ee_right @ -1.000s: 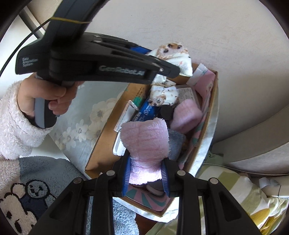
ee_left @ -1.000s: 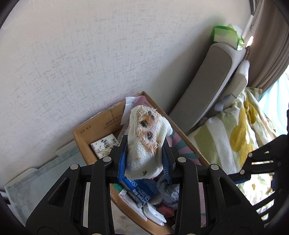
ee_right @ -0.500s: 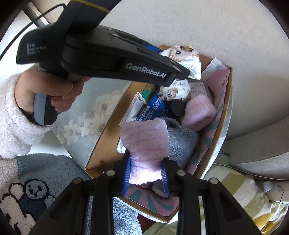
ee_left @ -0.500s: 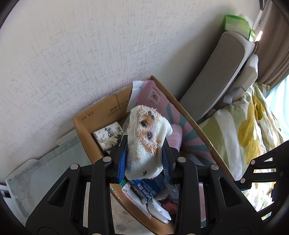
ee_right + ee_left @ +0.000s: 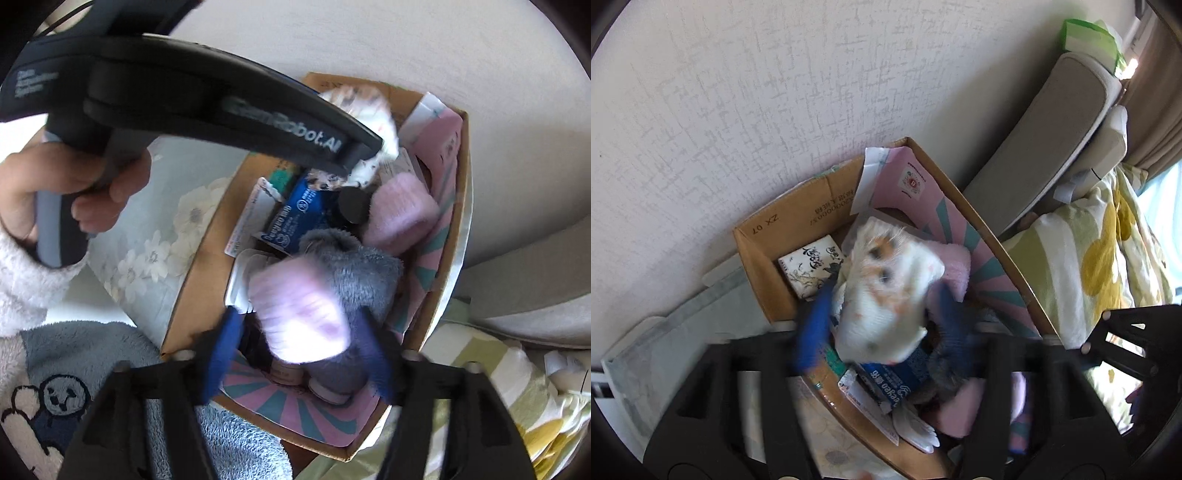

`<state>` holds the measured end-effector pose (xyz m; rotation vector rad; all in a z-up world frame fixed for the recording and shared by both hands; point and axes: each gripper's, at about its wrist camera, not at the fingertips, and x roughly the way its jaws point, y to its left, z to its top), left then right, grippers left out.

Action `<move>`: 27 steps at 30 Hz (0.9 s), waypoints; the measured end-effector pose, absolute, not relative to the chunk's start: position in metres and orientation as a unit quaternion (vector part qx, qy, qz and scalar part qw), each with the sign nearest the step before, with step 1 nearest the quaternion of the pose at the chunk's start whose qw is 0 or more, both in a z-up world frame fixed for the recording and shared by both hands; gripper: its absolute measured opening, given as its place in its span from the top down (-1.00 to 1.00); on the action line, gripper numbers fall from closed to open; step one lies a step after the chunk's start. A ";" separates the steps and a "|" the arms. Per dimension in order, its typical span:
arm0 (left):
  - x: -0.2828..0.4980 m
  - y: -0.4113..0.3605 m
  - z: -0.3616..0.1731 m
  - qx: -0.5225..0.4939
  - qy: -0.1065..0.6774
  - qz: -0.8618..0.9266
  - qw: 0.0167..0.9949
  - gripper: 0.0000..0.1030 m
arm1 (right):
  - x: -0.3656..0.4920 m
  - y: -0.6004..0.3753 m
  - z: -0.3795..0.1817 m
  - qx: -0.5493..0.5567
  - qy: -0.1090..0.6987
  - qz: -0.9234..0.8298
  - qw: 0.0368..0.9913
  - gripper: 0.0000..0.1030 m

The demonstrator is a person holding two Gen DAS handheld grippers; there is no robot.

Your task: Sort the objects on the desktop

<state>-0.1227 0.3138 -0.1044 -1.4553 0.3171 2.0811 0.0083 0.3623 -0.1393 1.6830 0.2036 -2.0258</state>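
release over the cardboard box (image 5: 798, 273): we see both tools letting go at once, where a second ago each was clamped tight on its load. the left gripper (image 5: 882, 321) has its blue pads swinging apart, blurred with motion, and the white hamster-print cloth (image 5: 886, 295) sits loose between them, no longer pinched, above the clutter in the box. the right gripper (image 5: 299, 350) is opening in the same instant, and the pink fuzzy sock (image 5: 303, 314) hangs smeared in the gap between its spreading jaws, just over a grey fuzzy sock (image 5: 354, 266) and beside a second pink one (image 5: 402, 214) already in the box. a hand (image 5: 70, 192) in a fleecy white sleeve grips the left tool's handle in the right wrist view. below lie a blue packet (image 5: 295, 218), a small printed pack (image 5: 812, 269) and a pink striped sheet (image 5: 982, 266) lining the box wall. we judge that both soft items are being dropped into the box, so this pair of sorts looks all but done; whether either has fully settled we cannot tell through the blur.
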 end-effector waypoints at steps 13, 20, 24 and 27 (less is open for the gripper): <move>-0.118 0.305 -0.082 -0.515 0.120 0.798 0.291 -0.99 | 0.017 0.368 -0.137 0.617 0.053 -0.753 0.222 -0.51; -0.117 0.297 -0.074 -0.510 0.122 0.800 0.291 -0.99 | 0.017 0.368 -0.133 0.614 0.052 -0.759 0.211 -0.53; -0.117 0.290 -0.071 -0.515 0.123 0.798 0.287 -0.99 | 0.019 0.355 -0.134 0.616 0.060 -0.758 0.205 -0.53; -0.116 0.279 -0.066 -0.515 0.125 0.800 0.283 -0.99 | 0.019 0.348 -0.129 0.612 0.063 -0.763 0.201 -0.53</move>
